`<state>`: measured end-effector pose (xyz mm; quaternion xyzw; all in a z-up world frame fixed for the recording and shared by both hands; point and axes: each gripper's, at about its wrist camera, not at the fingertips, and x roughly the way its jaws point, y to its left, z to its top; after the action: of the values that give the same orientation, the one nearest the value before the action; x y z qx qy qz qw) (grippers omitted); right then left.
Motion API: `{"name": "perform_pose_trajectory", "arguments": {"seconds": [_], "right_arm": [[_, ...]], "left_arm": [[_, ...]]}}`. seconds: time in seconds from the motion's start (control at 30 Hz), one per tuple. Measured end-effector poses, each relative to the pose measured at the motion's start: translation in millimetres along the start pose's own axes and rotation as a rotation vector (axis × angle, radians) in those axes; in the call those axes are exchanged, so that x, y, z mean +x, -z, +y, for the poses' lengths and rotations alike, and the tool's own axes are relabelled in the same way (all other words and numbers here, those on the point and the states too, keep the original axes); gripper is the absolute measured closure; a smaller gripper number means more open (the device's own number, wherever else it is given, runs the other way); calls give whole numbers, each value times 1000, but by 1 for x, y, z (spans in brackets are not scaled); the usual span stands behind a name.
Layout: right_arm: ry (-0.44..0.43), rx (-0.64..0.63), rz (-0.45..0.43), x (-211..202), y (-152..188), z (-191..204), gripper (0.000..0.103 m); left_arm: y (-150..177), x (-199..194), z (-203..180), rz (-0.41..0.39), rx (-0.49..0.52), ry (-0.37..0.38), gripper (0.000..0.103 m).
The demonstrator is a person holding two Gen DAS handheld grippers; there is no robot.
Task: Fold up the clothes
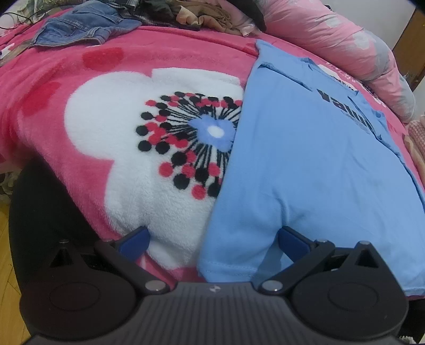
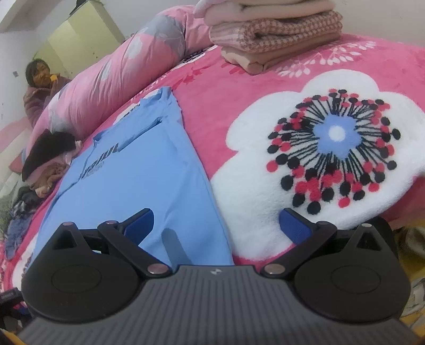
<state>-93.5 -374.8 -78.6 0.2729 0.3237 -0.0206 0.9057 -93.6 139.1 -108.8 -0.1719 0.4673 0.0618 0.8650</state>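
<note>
**Blue shirt flat on the flowered blanket, both tongs spread**

Bed covering comes first: a pink fleece blanket (image 1: 79,138) with big white flower prints spreads under everything and serves as the landmark. Along its far edge lies a rolled pink quilt (image 1: 345,39) with grey flowers. The light blue T-shirt (image 1: 305,164) lies flat on the blanket, partly folded, its black lettering facing up toward the quilt side; one long edge covers part of a white flower. In the right wrist view the same T-shirt (image 2: 138,180) sits just beside another white flower.

A stack of folded clothes (image 2: 276,34), pink and cream, rests on the blanket's far part, well apart from the shirt. A denim garment (image 1: 82,26) and a heap of unfolded clothes (image 1: 207,16) lie at the blanket's far edge. A person (image 2: 39,87) sits beyond the quilt.

The left tongs (image 1: 212,240) hover at the blanket's near edge, fingers spread wide, one blue pad over the shirt's hem and the other over white fleece, gripping nothing. The right tongs (image 2: 216,225) are likewise spread wide, straddling the shirt's edge and holding nothing.
</note>
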Motion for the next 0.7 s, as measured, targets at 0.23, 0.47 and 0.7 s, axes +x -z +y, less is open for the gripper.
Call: {"name": "perform_pose_trajectory", "arguments": {"seconds": [0.23,0.47,0.7], "right_arm": [[-31,19,-2,-2,1,-6,1],[-38,-21,-4,0,2,-6,1],[-73,-59,-5,-1,4,-10,1]], "left_arm": [[0,-3,1,4,-11,2,0],[1,-3,0,0,-20,-1,0],[2,-8,7,-18,-77,29,1]]}}
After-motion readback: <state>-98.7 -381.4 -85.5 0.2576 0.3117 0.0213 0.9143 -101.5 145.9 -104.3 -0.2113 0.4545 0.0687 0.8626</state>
